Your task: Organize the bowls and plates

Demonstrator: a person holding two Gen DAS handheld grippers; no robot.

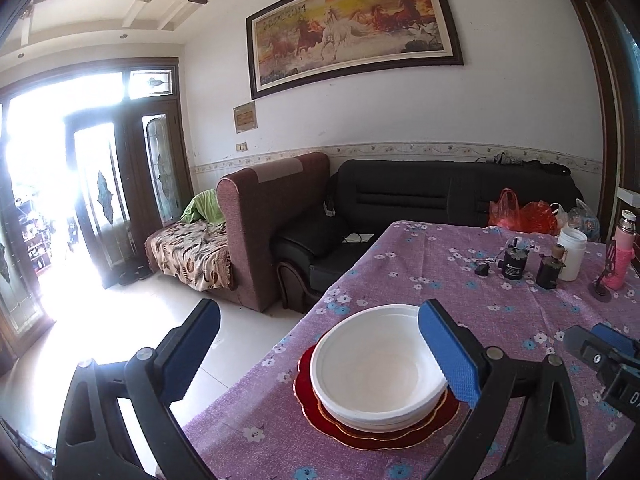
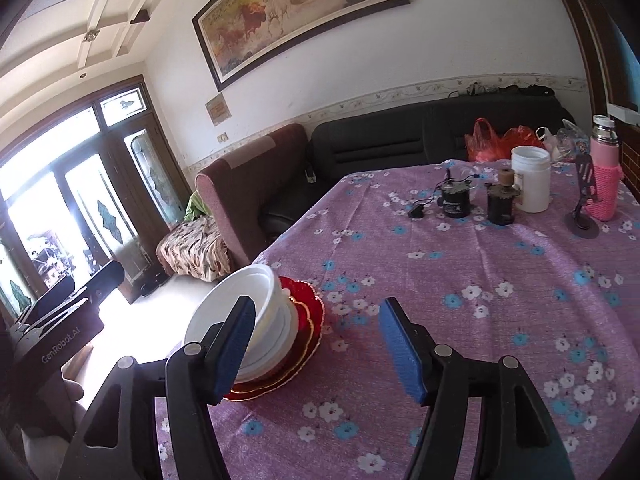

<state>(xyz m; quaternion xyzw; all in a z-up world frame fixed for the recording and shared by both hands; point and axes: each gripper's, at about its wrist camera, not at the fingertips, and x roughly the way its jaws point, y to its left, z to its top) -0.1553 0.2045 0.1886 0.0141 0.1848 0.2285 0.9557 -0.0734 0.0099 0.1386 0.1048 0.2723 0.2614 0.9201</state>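
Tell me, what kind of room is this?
Most likely a living room in someone's home. There is a black sofa by the wall, a big horse painting above it, and a table with a flowery cloth holding stacked bowls on red plates.

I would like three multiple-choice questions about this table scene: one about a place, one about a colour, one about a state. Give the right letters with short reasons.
1. Where do the white bowls stand?
A. on the red plates
B. on the black sofa
C. beside the pink bottle

2. What colour are the pads on the fingers?
A. green
B. blue
C. yellow

3. How is the left gripper?
A. shut on a bowl
B. shut on nothing
C. open

Answers:
1 A: the bowls are stacked on the red plates near the table edge.
2 B: both wrist views show blue pads.
3 C: its fingers stand wide apart, gripping nothing; the right gripper is open too.
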